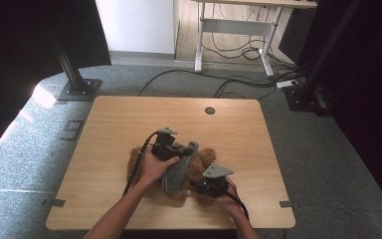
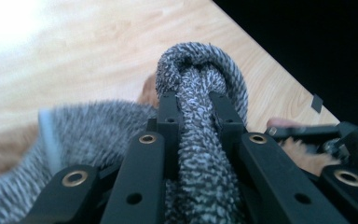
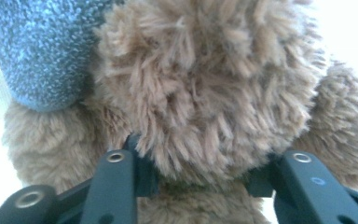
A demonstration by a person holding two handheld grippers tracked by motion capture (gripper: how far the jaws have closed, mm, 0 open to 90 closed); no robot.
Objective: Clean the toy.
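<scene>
**Grey knit garment pinched over a brown teddy bear**

On the wooden surface [image 1: 129, 119], a brown plush teddy bear [image 1: 206, 159] lies a little toward six o'clock from the middle, with a grey marled knit garment [image 1: 175, 174] draped across it. Both of the person's hands come in from six o'clock.

The left tool [image 1: 191, 148] sits over the bear's middle, its jaws pointing toward three o'clock. In the left gripper view, its two black jaws stand close together, clamped on a bunched fold of the grey knit [image 2: 200, 116]; the fabric bulges out in a rounded loop past the jaw tips and runs back between them. More of the knit spreads toward nine o'clock in that view, with brown fur at the lower edge.

The right tool [image 1: 199, 185] rests at about five o'clock from the bear, touching its fur. In the right gripper view, its jaws stand wider, one on each side of a thick rounded lump of the bear's brown fur [image 3: 200, 102]. The fur fills the gap and hides the pads, so whether they press on it cannot be told. A patch of the grey knit [image 3: 37, 51] lies against the bear at ten o'clock.

No brand, label or writing can be read on the bear, the garment or the tools.
</scene>
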